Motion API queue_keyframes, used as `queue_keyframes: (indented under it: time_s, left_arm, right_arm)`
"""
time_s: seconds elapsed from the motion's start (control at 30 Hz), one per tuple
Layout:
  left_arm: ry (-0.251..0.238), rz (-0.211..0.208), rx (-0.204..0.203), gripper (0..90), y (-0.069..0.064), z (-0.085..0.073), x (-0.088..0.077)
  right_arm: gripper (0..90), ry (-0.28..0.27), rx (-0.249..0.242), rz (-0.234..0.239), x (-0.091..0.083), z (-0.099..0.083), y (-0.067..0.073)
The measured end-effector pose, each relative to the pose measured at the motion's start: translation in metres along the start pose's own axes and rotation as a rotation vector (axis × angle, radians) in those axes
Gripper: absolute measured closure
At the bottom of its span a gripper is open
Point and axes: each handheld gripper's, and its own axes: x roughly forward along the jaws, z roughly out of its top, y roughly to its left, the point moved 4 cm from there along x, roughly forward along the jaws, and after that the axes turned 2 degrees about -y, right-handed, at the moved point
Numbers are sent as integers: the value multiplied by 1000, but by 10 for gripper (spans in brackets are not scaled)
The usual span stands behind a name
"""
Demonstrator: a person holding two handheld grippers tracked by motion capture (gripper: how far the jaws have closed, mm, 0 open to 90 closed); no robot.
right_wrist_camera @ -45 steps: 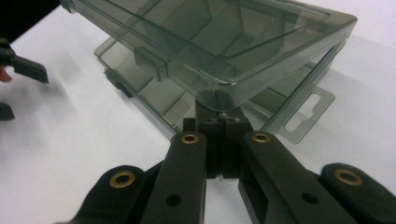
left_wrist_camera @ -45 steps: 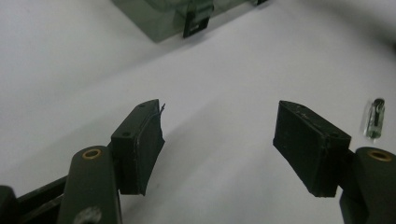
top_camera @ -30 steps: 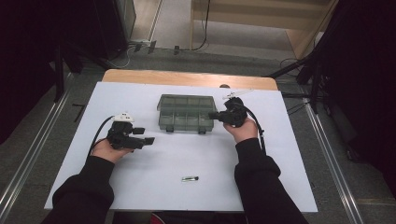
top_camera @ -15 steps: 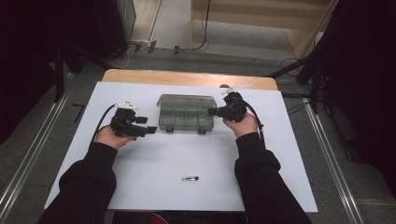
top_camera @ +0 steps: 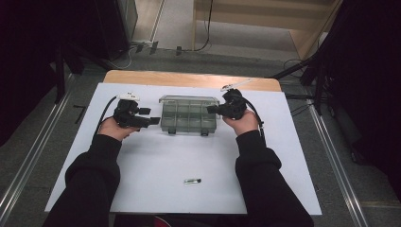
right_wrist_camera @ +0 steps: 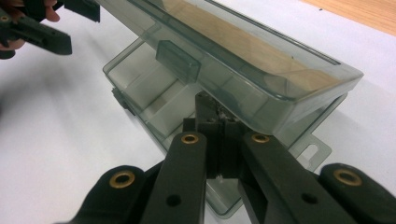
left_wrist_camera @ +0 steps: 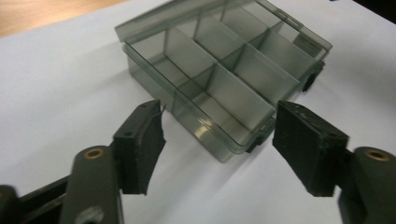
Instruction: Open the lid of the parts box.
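While the right gripper (top_camera: 218,109) has its jaws squeezed together at the right end of the clear grey box (top_camera: 189,115), under the raised lid (right_wrist_camera: 243,56), the left gripper (top_camera: 151,117) waits with its jaws wide apart and nothing between them. In the high view the box sits in the middle of the frame, a bit above centre, on the white table (top_camera: 156,161). Its long side runs left to right across the picture, so each gripper points at one short end. The left gripper is just beside the left end and not touching it. In the left gripper view the near corner of the box (left_wrist_camera: 224,140) lies straight ahead, between the two pads (left_wrist_camera: 140,144), so a short push forward would probably bring them around it. A small dark thing (top_camera: 192,181) lies alone low in the frame, well apart from both hands. No words or labels can be read on the box or the grippers.
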Motion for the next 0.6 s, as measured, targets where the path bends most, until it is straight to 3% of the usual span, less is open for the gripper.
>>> queue_keyframes:
  time_s: [0.27,0.6]
  left_arm:
    - [10,30,-5,342,11,6,-2]
    - [27,15,9,342,13,17,15]
  right_arm:
    - [900,-8,9,-1,2,1,-2]
    - [900,-25,4,-31,2,6,-6]
